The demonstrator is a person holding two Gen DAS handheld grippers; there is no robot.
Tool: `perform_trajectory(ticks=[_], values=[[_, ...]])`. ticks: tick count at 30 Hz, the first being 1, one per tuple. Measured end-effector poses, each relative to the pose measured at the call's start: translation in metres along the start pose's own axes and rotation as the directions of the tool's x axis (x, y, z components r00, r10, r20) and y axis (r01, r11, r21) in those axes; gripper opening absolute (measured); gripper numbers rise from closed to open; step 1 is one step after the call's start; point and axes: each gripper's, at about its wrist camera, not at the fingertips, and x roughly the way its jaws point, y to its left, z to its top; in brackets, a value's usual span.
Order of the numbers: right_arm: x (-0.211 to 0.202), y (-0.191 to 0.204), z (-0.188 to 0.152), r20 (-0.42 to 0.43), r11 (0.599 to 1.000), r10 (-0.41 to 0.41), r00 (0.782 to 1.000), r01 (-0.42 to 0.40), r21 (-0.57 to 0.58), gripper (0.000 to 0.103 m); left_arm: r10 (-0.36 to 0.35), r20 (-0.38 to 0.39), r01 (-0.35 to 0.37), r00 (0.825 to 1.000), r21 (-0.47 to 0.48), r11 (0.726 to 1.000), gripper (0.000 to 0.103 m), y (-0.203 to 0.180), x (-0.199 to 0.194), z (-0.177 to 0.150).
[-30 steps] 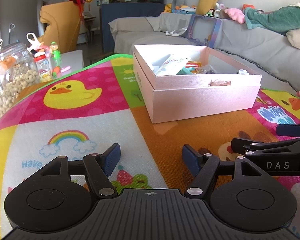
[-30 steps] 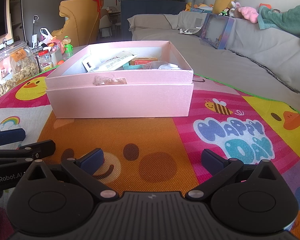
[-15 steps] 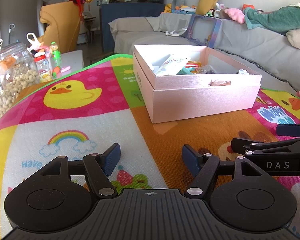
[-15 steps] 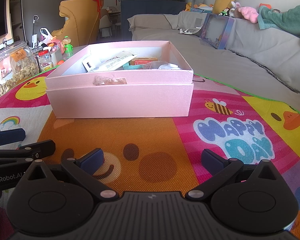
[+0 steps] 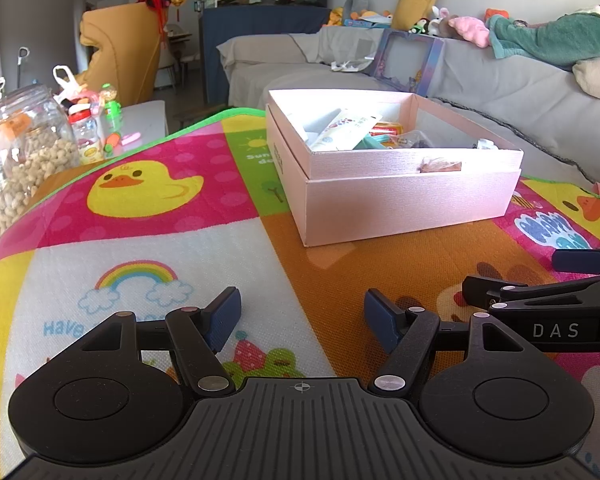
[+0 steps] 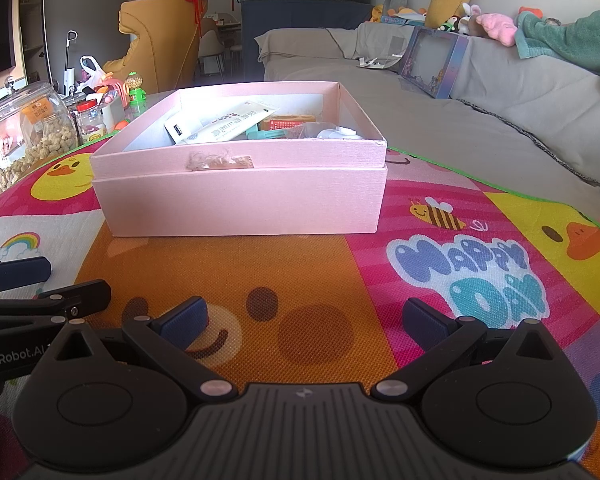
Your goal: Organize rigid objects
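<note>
The pink box [image 6: 240, 196] sits open mid-mat with packets and small items already inside, so I judge it to be the collecting bin. I hold my left gripper [image 5: 300, 314] and right gripper [image 6: 306, 320] low on the play mat [image 6: 300, 272] just before the box, both wide and empty, ready to reach in

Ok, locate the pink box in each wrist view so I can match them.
Left wrist: pink box right of centre, corner facing the camera.
Right wrist: pink box centre-left, long side facing the camera.
Shared landmark: glass jar of peanuts, far left in both.
</note>
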Motion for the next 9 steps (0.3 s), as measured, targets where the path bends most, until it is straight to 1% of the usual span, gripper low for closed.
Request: perform_trajectory(ticks=[9], values=[[-0.0001,0.0,-0.0001,0.0,1.0,0.0,1.0,0.0,0.0,0.103,-0.002,0.001,0.002,1.0,-0.002,1.0,0.074,0.0008,0.0007,0.0003]])
